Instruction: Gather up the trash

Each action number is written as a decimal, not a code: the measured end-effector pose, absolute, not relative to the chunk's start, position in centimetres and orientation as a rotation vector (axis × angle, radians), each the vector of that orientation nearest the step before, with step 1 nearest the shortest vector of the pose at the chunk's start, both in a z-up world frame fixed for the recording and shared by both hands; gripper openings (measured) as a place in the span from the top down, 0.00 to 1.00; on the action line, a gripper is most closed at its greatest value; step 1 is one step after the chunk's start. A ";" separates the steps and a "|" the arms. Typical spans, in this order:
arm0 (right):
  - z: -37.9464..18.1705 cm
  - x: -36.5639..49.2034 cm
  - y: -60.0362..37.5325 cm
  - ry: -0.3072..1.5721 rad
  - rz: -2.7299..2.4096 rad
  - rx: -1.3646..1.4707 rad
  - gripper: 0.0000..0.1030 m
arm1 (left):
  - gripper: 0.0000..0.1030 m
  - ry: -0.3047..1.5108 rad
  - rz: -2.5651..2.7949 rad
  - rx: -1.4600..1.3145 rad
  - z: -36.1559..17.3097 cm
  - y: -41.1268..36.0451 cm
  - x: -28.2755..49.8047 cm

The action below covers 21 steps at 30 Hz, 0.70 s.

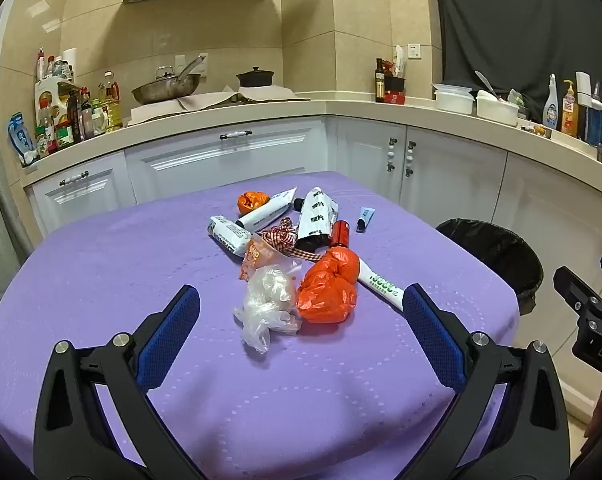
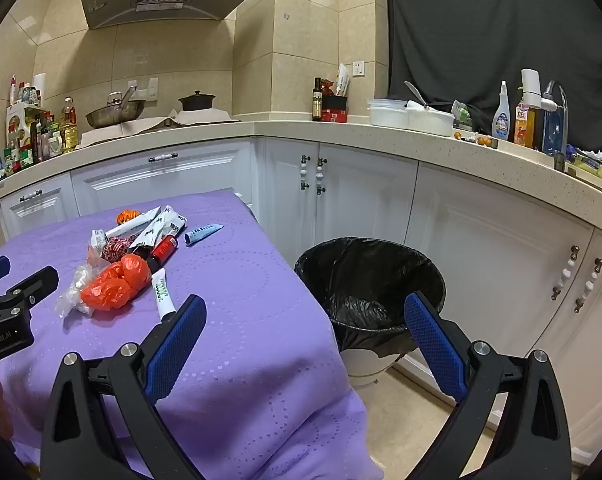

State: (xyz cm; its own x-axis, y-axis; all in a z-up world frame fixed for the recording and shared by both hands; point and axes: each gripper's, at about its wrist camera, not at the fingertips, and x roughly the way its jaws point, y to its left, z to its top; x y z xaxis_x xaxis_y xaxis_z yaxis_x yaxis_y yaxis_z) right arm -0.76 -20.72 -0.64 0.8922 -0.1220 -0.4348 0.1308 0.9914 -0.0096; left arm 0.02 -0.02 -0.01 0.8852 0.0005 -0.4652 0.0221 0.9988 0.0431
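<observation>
The left claw (image 1: 301,322) stands wide apart above the near part of the table (image 1: 101,280), holding nothing; its black arms end in blue pads (image 1: 169,336) with a fine knobbly grid. The right claw (image 2: 305,330) is spread just as wide and empty, one pad over the table's right edge, the other in front of the bin (image 2: 371,292).

The table wears a soft purple cloth stamped with rings of small dots. The trash lies in a loose heap near its middle. Closest to the left claw is a crumpled clear plastic bag (image 1: 267,304), thin and glossy, touching a scrunched orange plastic bag (image 1: 329,288) beside it. A white tube with green print (image 1: 381,280) pokes out from under the orange bag toward the table's right side. Behind them lie a red-and-white checked ribbon (image 1: 279,236), a red cylinder with a black end (image 1: 340,234), a white packet with black lettering (image 1: 317,216), a long white tube (image 1: 267,210), a folded white wrapper (image 1: 229,236), a smaller orange wad (image 1: 252,201), and a little blue tube (image 1: 365,218) lying apart.

The bin is round, lined with a wrinkled black bag, standing on the floor just right of the table, in front of white cupboards (image 2: 361,200).
</observation>
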 end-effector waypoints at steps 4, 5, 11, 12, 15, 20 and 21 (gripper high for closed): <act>-0.7 -0.7 -20.8 0.448 -0.133 0.022 0.06 | 0.04 0.486 -0.014 0.044 0.0 0.0 0.0; -0.7 -0.7 -20.8 0.448 -0.134 0.022 0.06 | 0.04 0.485 -0.015 0.045 0.0 0.0 0.0; -0.6 -0.7 -20.8 0.447 -0.132 0.021 0.06 | 0.04 0.487 -0.013 0.042 0.0 0.0 0.1; -0.6 -0.7 -20.8 0.446 -0.132 0.022 0.06 | 0.04 0.488 -0.014 0.041 0.0 0.1 0.1; -0.6 -0.7 -20.8 0.447 -0.132 0.021 0.06 | 0.04 0.486 -0.009 0.044 0.0 0.0 0.0; -0.5 -0.6 -20.8 0.446 -0.132 0.021 0.06 | 0.04 0.488 -0.011 0.040 0.0 0.2 0.1; -0.5 -0.6 -20.8 0.446 -0.132 0.021 0.06 | 0.04 0.489 -0.010 0.039 -0.1 0.6 0.0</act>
